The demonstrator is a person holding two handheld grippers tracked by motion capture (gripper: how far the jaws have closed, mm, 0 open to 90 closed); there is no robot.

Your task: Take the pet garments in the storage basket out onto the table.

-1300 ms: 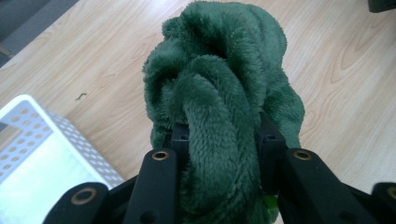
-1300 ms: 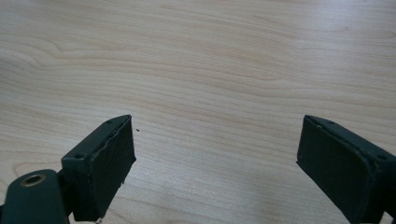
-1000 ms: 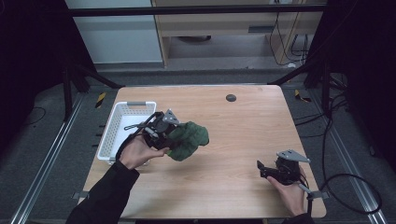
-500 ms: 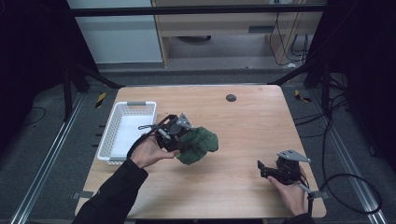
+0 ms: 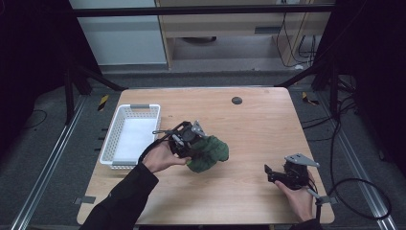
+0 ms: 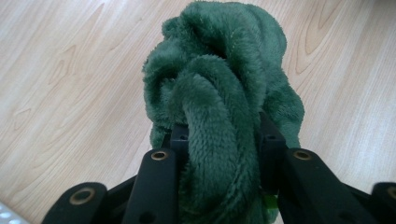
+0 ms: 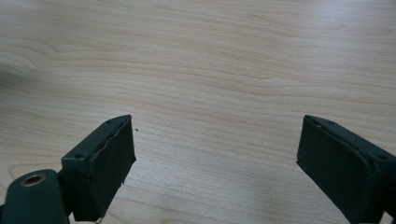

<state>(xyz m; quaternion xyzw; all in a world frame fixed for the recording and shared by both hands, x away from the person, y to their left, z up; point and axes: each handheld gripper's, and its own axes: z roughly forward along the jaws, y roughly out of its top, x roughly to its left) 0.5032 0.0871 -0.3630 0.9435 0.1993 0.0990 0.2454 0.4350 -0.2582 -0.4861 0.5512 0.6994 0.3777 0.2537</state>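
A bunched green fleece cloth [image 5: 208,152] hangs from my left gripper [image 5: 190,143] just left of the table's middle, its lower part near or on the wood. In the left gripper view the jaws are shut on a thick fold of the green cloth [image 6: 219,107], which bulges out beyond them. My right gripper [image 5: 270,174] rests low near the front right of the table, held in a hand. Its jaws stand wide apart over bare wood, and the right gripper [image 7: 215,154] holds nothing.
A white plastic basket [image 5: 129,135] with nothing in it sits at the table's left side, just left of my left hand. A small dark round hole [image 5: 236,100] marks the far middle of the table [image 5: 258,129]. A cable [image 5: 354,191] trails off the right gripper.
My left gripper has carried the green cloth rightward and slightly toward the front, away from the basket. The right gripper has stayed in place.
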